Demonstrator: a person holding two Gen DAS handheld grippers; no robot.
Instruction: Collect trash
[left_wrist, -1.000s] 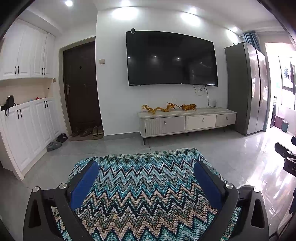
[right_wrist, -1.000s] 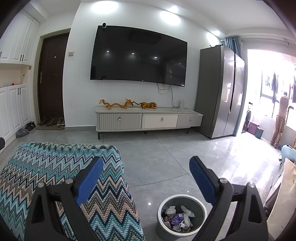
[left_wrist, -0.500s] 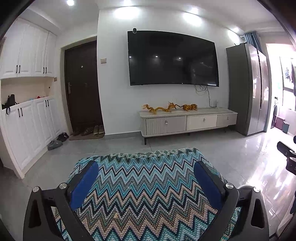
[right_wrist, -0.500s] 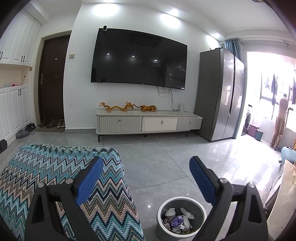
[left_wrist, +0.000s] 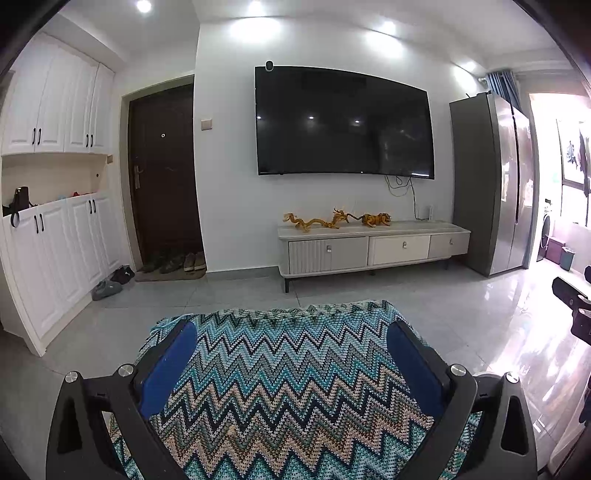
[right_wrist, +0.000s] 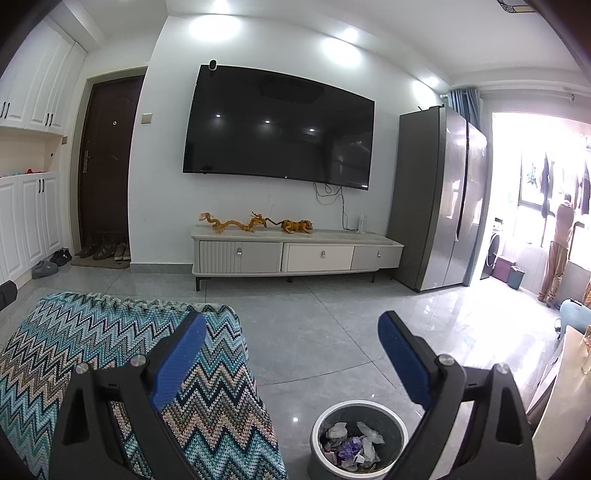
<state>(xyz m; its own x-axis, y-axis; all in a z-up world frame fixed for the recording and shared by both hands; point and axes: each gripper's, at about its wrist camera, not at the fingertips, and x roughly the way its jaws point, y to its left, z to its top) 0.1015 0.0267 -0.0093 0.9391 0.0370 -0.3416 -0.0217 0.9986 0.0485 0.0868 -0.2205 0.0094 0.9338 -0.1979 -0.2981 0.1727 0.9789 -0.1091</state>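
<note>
The left tool (left_wrist: 291, 354) is spread wide and holds nothing. It hangs over a zigzag blanket (left_wrist: 288, 384) at the bottom of the frame. The right tool (right_wrist: 291, 354) is wide too, and empty. Low in the right view, a round trash bin (right_wrist: 357, 441) sits on the grey floor (right_wrist: 325, 339), just beside the blanket. Crumpled paper trash (right_wrist: 351, 443) lies inside it. A big TV (right_wrist: 277, 129) hangs on the wall.

I see wall TV (left_wrist: 343, 122) upper centre | low cabinet (left_wrist: 373, 249) below it | zigzag blanket (left_wrist: 284, 384) bottom | fridge (right_wrist: 439, 195) right | dark door (left_wrist: 162, 177) left
</note>
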